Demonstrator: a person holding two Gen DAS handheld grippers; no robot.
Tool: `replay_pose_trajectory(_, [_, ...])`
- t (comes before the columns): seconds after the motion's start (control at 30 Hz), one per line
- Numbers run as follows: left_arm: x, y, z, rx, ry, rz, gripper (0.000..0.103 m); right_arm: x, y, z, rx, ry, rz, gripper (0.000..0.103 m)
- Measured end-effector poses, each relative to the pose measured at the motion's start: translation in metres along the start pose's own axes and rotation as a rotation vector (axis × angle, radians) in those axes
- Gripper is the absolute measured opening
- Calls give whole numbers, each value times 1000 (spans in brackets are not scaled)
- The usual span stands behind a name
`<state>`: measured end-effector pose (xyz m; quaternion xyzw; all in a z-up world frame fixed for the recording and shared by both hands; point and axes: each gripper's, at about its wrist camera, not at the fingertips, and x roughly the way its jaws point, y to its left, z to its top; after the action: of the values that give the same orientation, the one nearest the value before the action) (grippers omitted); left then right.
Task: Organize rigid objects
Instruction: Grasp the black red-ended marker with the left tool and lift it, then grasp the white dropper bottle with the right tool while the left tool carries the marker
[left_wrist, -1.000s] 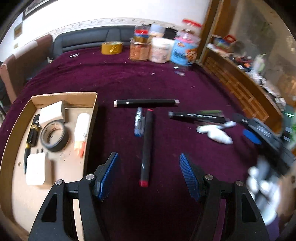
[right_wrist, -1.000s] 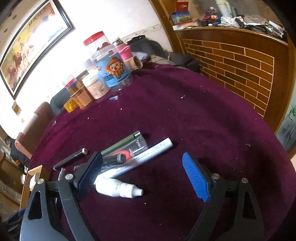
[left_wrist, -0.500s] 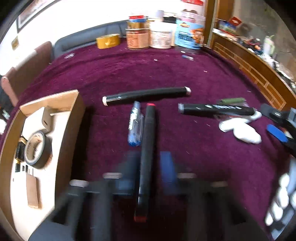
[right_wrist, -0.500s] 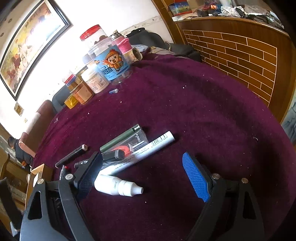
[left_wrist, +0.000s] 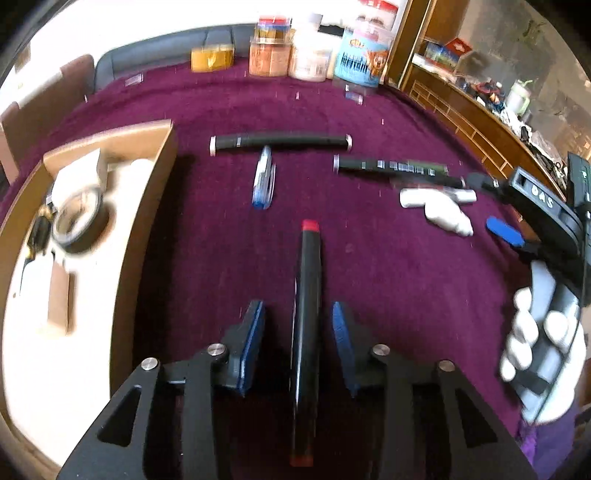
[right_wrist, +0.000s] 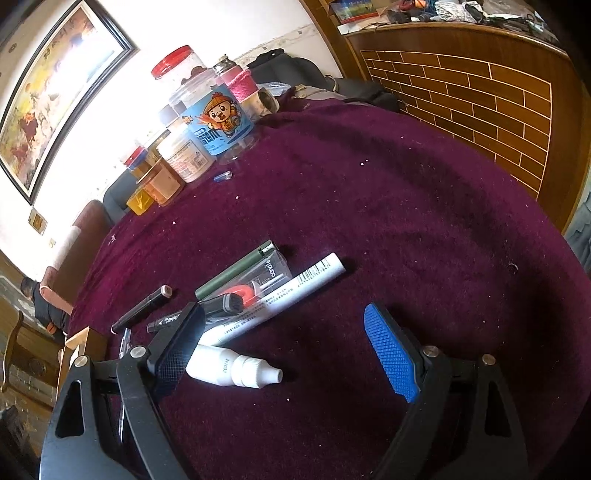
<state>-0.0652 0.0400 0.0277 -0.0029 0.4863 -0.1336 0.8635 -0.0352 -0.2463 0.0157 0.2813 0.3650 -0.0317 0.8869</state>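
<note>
My left gripper (left_wrist: 297, 332) is closed around a black marker with red ends (left_wrist: 308, 295), which runs lengthwise between the blue pads and seems lifted off the purple cloth. Farther on lie a blue pen (left_wrist: 263, 182), a long black marker (left_wrist: 280, 141) and another black marker (left_wrist: 395, 170). My right gripper (right_wrist: 280, 354) is open and empty over the cloth; it also shows in the left wrist view (left_wrist: 504, 232). By its left finger lie a small white bottle (right_wrist: 232, 369), a white marker (right_wrist: 280, 295) and a green pen (right_wrist: 232, 273).
A cardboard box (left_wrist: 147, 206) at the left holds a tape roll (left_wrist: 79, 218) and small items. Jars (right_wrist: 218, 122) stand at the table's far edge. A brick-patterned wooden wall (right_wrist: 480, 103) borders the right side.
My left gripper closed from wide open onto the red-ended black marker, and the marker now sits nearer the camera, away from the blue pen. The right gripper barely moved.
</note>
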Motion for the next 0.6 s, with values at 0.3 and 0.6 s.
replay_pose_trajectory(0.3, [-15,16,-9,-38,-7,-153,11,3,1,0,0,13,0,89])
replay_pose_trajectory(0.6, [-88,34,-19,-55,-147,-275,11,-9,10,-5,-41,42,105,89])
